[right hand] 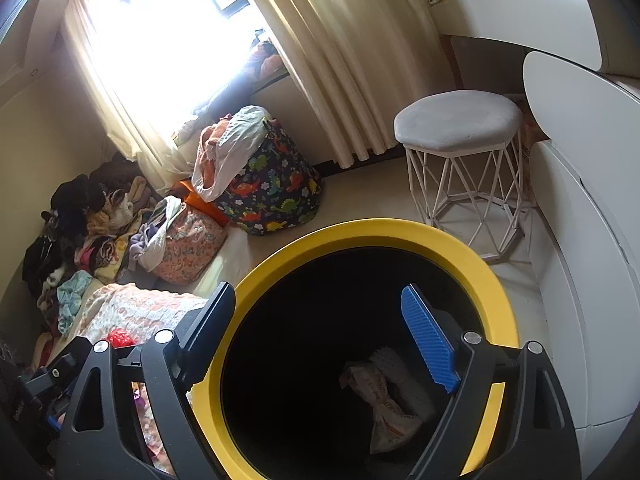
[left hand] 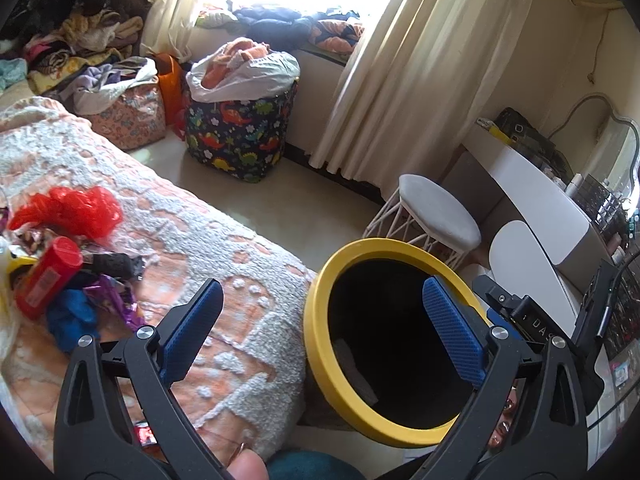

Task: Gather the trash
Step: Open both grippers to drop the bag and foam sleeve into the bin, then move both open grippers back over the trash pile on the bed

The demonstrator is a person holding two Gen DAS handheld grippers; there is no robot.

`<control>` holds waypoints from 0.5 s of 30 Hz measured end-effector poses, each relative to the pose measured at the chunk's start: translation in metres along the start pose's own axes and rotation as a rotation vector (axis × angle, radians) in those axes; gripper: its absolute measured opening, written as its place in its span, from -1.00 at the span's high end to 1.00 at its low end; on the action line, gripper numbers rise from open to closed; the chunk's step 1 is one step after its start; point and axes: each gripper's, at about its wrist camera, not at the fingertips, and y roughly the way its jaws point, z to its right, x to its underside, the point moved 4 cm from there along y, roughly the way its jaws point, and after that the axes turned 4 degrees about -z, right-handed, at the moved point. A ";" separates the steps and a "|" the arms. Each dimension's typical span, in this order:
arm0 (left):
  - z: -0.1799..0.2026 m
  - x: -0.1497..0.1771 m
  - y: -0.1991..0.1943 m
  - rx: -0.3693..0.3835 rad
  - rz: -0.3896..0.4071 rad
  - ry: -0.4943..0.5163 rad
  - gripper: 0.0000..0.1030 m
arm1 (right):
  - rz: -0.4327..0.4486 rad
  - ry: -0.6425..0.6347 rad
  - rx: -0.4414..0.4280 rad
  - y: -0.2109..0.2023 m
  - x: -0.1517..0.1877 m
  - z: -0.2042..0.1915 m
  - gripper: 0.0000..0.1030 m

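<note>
A yellow-rimmed bin (left hand: 320,280) with a dark inside stands beside the bed. My left gripper (left hand: 322,294) is open and empty, one finger over the bedspread, the other over the bin's mouth. My right gripper (right hand: 320,300) hangs open over the bin (right hand: 472,256), nothing between its fingers. Crumpled wrappers (right hand: 384,396) lie at the bin's bottom. On the bed at the left sits a trash pile: a red plastic bag (left hand: 76,208), a red bottle (left hand: 48,276), blue and purple wrappers (left hand: 92,308).
A white wire-legged stool (right hand: 460,120) stands behind the bin, next to a white dresser (right hand: 580,240). A dinosaur-print bag (left hand: 240,136) and a floral bag (left hand: 132,116) stuffed with clothes sit on the floor by the curtain. Clothes are heaped at the far left.
</note>
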 end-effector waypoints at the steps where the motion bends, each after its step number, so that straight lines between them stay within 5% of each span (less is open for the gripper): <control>1: -0.002 0.000 -0.003 -0.008 0.008 0.003 -0.78 | 0.000 -0.005 -0.003 0.000 0.001 -0.002 -0.60; 15: -0.042 -0.007 -0.042 -0.068 0.080 -0.051 -0.78 | -0.028 -0.109 -0.076 -0.004 0.016 -0.054 -0.63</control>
